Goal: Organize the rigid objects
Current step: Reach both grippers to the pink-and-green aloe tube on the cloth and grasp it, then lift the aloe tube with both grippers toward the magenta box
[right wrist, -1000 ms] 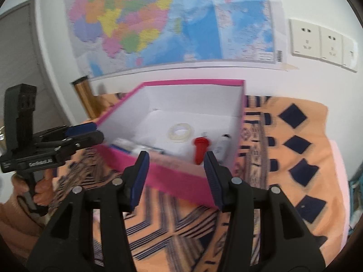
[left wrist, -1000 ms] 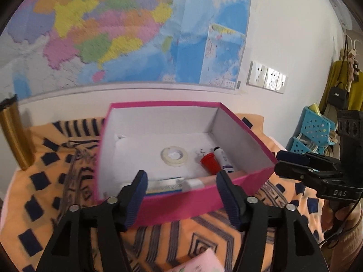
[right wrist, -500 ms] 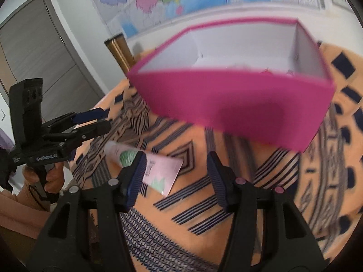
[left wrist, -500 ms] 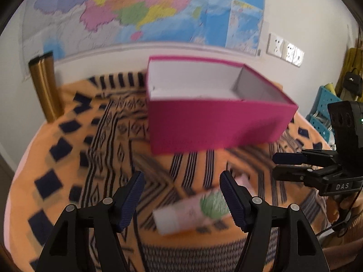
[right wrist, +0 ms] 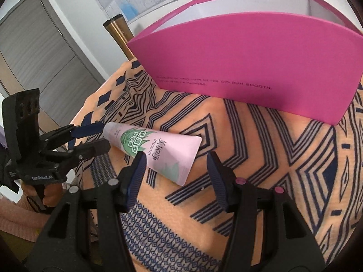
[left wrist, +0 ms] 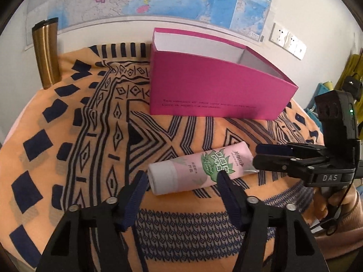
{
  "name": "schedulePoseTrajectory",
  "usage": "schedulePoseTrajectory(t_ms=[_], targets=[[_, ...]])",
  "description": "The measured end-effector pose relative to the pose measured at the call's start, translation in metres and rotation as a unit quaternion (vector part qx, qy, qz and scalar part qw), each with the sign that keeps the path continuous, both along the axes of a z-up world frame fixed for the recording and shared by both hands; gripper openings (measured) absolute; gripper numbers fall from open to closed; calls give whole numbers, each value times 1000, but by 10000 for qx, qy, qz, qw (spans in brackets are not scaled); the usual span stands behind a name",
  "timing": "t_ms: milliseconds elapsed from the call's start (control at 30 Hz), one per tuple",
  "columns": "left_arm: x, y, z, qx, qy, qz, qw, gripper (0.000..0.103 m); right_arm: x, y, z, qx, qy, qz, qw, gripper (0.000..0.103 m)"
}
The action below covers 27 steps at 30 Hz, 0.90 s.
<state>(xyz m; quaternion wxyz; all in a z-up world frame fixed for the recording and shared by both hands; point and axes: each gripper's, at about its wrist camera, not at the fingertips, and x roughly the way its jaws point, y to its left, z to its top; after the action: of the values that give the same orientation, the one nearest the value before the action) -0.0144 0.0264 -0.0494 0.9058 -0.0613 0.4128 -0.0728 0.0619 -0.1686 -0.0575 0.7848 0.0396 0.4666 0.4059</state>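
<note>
Pink tube [left wrist: 199,168] lies on the cloth between both spread claws, left [left wrist: 181,181] just narrowing, neither pinching it.

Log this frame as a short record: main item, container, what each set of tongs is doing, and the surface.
item: pink tube, lying flat on the cloth in front of the box
container: pink box, open-topped, contents hidden from here
left tongs: open, straddling the tube's cap end; jaws have just been closing
right tongs: open, at the tube's crimped end, not gripping
surface: orange patterned cloth
background: gold tumbler by the wall
</note>
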Motion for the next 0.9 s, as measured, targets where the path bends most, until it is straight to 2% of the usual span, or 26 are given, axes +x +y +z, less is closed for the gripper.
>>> schedulePoseTrajectory(t_ms=[200,567,900], targets=[[2,-1,-2,-58,55,-38,10000,45,3,-1,-4,73,125,-39,9999,57],[4,-9,3,-46,11,-83,10000,44,6,-4,-4,56,186,-153,9997,57],[7,-16,11,-60,-118,-148,9998,44,3,-13,8,-40,-47,-228,9997,57]])
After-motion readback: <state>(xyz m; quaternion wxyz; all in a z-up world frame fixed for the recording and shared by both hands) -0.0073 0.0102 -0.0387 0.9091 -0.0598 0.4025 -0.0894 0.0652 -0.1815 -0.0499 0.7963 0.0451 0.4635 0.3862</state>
